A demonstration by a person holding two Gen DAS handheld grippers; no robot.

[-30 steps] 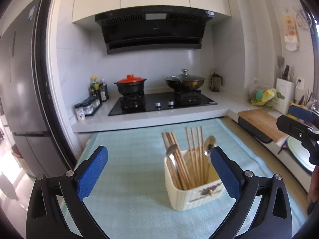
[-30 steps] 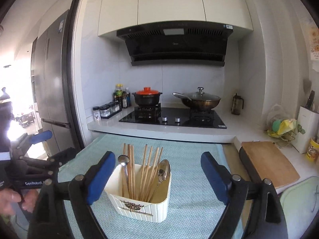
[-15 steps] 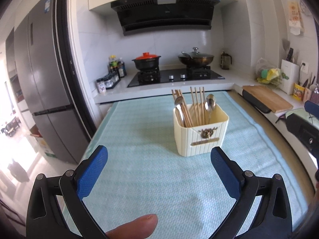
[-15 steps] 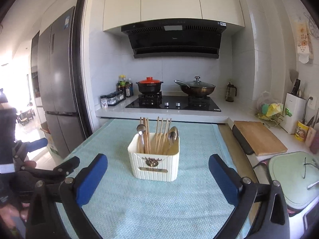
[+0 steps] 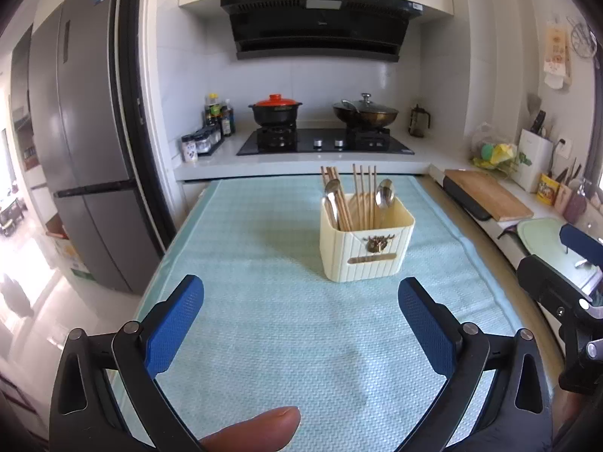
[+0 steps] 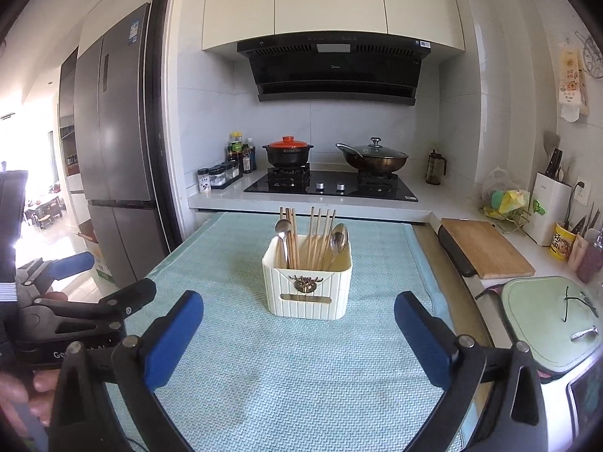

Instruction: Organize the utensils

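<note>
Teal mat across lower frame, bare of loose utensils. Cream utensil holder at centre, upright, already loaded: wooden chopsticks bundled in the middle, one spoon right, another spoon left. Left gripper and right gripper both at bottom, jaws wide apart, empty, clear of holder. Sorting judged complete; nothing visibly left.

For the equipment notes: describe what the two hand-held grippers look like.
Both match. The left hand-held gripper has a black frame of angular linkage arms with silver pivot bolts, ending in two blue fingers with a fine dimpled texture. The right hand-held gripper is the same black and blue. Seen from the right wrist, the left one's body carries partly hidden white lettering.
</note>
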